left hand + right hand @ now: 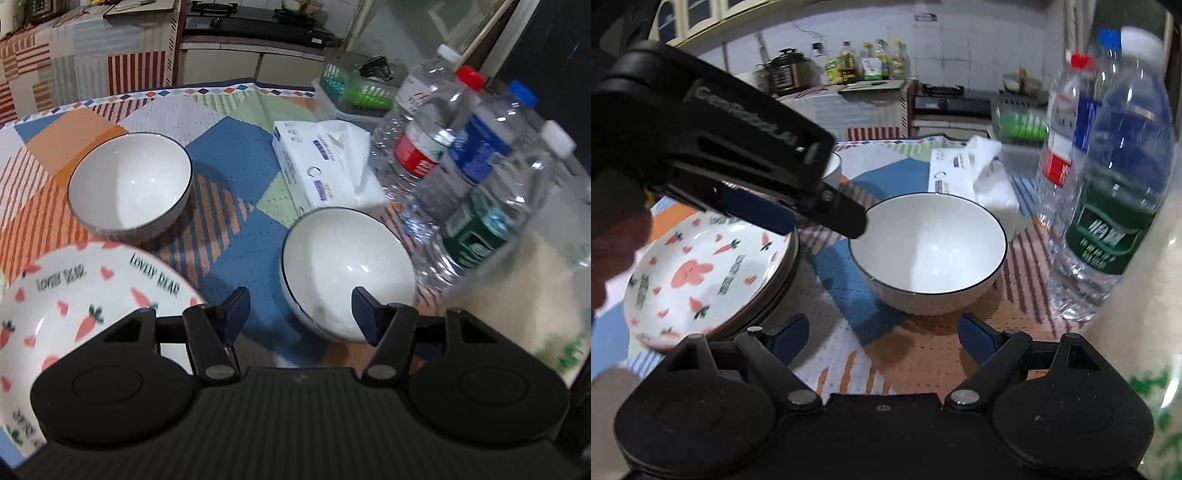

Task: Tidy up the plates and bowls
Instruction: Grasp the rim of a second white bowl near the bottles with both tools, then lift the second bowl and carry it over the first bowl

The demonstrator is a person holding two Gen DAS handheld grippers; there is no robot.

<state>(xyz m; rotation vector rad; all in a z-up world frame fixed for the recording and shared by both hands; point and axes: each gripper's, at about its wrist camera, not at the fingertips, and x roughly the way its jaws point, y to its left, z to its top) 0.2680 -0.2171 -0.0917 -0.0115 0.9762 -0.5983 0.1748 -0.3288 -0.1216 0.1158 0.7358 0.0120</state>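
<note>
Two white bowls with dark rims stand on the patchwork tablecloth. The far bowl is at the left; only a sliver of it shows in the right wrist view. The near bowl sits by the bottles. My left gripper is open and straddles this bowl's left rim without pressing on it. A carrot-print plate tops a small stack at the left. My right gripper is open and empty, just short of the near bowl.
A tissue pack lies behind the near bowl. Several water bottles crowd the right side. A green basket stands at the back. A hand holds the left gripper at the left edge.
</note>
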